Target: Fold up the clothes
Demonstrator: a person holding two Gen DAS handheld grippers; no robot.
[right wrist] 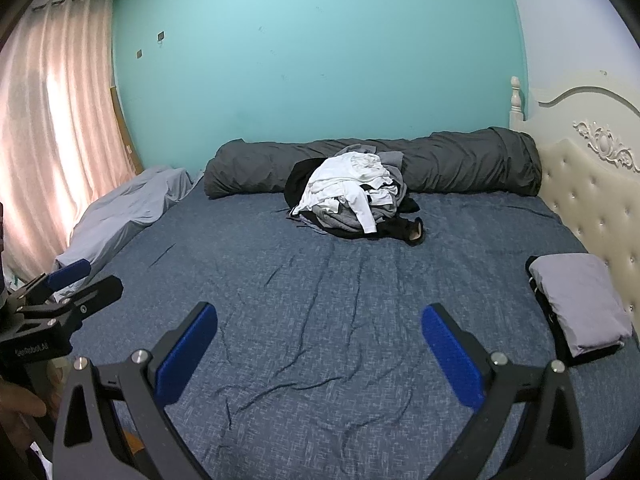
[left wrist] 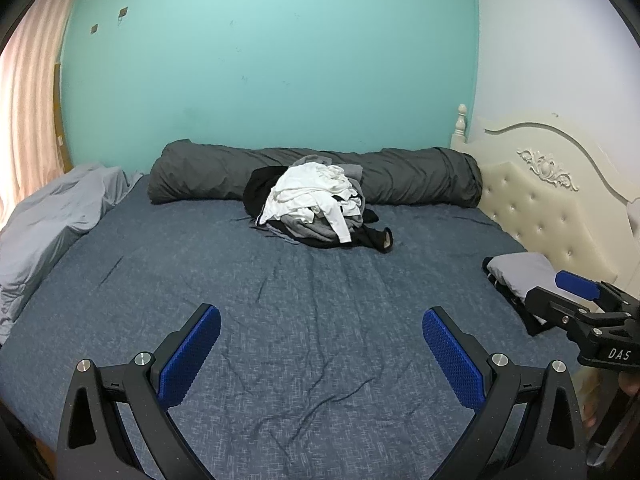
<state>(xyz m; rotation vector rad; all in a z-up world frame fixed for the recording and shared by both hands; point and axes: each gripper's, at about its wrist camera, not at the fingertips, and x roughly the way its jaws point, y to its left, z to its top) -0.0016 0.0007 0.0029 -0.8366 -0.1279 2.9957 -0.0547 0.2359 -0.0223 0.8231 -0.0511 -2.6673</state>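
A heap of unfolded clothes, white, grey and black, lies at the far middle of the blue bed sheet. A folded stack, grey on top of black, sits by the headboard on the right. My left gripper hovers open over the near part of the sheet with nothing between its blue pads. My right gripper is open and holds nothing, also over the near sheet. Each shows in the other's view: the right gripper near the folded stack, the left gripper at the left edge.
A rolled dark grey duvet lies along the teal wall behind the heap. A light grey blanket is bunched at the left, beside a pink curtain. The cream tufted headboard bounds the right side.
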